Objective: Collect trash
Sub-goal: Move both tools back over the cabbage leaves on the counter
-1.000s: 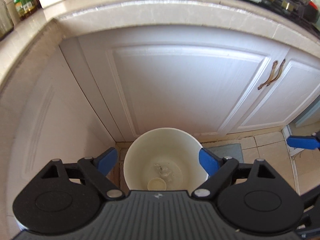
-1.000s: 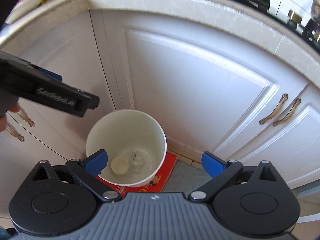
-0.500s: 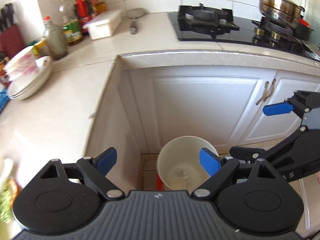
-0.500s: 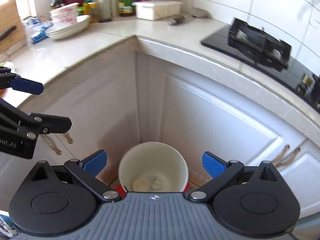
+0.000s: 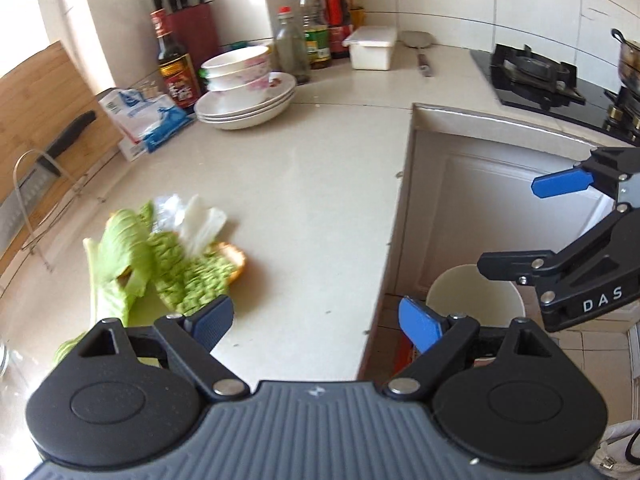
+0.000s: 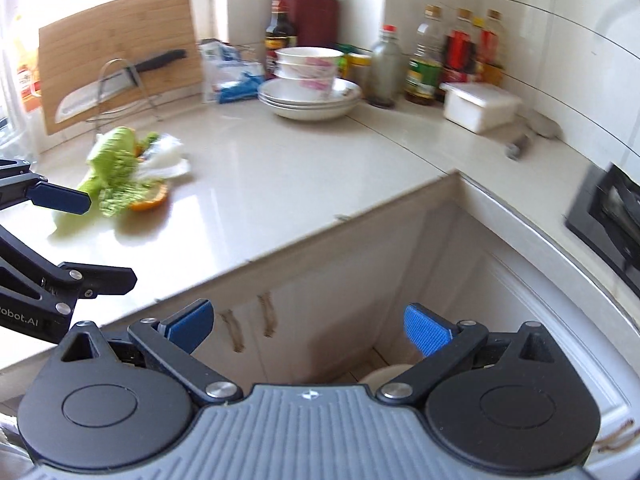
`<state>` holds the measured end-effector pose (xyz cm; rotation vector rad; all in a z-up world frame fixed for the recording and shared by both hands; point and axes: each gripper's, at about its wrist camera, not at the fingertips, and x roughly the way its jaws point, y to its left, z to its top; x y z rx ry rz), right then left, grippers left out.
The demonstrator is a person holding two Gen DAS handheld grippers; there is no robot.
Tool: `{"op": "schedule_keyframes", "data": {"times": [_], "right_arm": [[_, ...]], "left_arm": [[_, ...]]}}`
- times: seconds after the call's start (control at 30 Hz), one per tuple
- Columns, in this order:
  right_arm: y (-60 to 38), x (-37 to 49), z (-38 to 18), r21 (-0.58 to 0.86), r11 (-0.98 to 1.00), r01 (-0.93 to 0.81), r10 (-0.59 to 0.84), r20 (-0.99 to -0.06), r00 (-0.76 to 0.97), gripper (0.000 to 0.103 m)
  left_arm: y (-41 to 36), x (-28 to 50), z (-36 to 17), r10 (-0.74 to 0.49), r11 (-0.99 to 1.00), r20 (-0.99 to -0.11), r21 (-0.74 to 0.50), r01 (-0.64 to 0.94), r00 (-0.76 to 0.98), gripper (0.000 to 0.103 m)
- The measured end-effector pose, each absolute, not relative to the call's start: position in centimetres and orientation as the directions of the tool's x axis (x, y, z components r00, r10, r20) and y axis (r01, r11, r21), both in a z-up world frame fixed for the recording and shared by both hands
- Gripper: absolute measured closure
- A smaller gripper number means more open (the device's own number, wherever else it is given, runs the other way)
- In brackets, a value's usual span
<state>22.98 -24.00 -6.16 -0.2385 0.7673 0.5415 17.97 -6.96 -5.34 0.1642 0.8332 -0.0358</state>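
Both my tongs stand wide with nothing between the pads: left tongs (image 5: 316,322) over the tabletop (image 5: 320,184) edge, right tongs (image 6: 308,330) above the cabinet corner. I judge I am between drops, heading for the next scraps. The trash, a heap of cabbage leaves (image 5: 160,264) lying over an orange peel (image 5: 236,262), sits on the tabletop just ahead of my left tongs; the white bin (image 5: 472,292) stands on the floor below. Next I must come down over the leaves and pinch them. A second ago both cameras looked down into the bin; now they look across the tabletop
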Motion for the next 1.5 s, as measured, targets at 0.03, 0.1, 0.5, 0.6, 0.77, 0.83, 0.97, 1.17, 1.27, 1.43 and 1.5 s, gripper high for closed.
{"op": "schedule_keyframes", "data": {"times": [0.03,0.1,0.5,0.6,0.77,0.83,0.97,1.17,1.27,1.43,1.5], "right_arm": [[-23.2,23.0,-6.1,-0.009,0.830,-0.558,0.387,-0.712,0.586,0.000],[-21.8,23.0,-6.1,-0.004,0.813,-0.583,0.407,-0.713,0.572,0.000],[-15.2,23.4,-6.3,-0.020,0.746,-0.666,0.449,-0.724,0.525,0.000],[-14.3,23.8,-6.4,-0.023,0.746,-0.666,0.445,-0.727,0.523,0.000],[-13.3,24.8,-6.8,-0.023,0.752,-0.659,0.434,-0.735,0.521,0.000],[-12.9,25.3,-7.0,-0.019,0.755,-0.656,0.430,-0.741,0.516,0.000],[-11.9,26.1,-7.3,-0.015,0.744,-0.668,0.437,-0.745,0.504,0.000],[-10.5,26.8,-7.3,-0.016,0.720,-0.693,0.457,-0.741,0.492,0.000],[-10.1,27.2,-7.3,-0.013,0.719,-0.695,0.462,-0.738,0.491,0.000],[-9.8,27.9,-7.7,-0.005,0.723,-0.691,0.456,-0.748,0.482,0.000],[-9.6,28.1,-8.0,-0.007,0.724,-0.690,0.448,-0.756,0.477,0.000]], "left_arm": [[-5.9,17.5,-5.3,0.049,0.989,-0.738,0.131,0.071,0.674,0.013],[-4.2,16.9,-5.3,0.080,0.991,-0.735,0.132,0.027,0.674,0.013],[4.7,16.2,-5.3,0.216,0.976,-0.720,0.167,-0.136,0.659,0.013],[6.6,16.5,-5.5,0.245,0.969,-0.723,0.179,-0.168,0.646,0.013],[9.0,16.3,-6.8,0.262,0.964,-0.756,0.174,-0.202,0.600,0.013],[9.9,15.9,-7.6,0.253,0.964,-0.781,0.154,-0.216,0.572,0.013],[10.7,15.7,-7.4,0.230,0.968,-0.792,0.125,-0.219,0.565,0.013],[11.0,18.6,-4.8,0.176,0.984,-0.737,0.135,-0.114,0.652,0.013],[11.7,20.8,-4.7,0.162,0.986,-0.731,0.149,-0.077,0.663,0.014],[13.3,23.7,-7.4,0.171,0.983,-0.766,0.175,-0.054,0.620,0.028],[14.1,24.5,-8.7,0.157,0.987,-0.790,0.152,-0.058,0.592,0.033]]}}
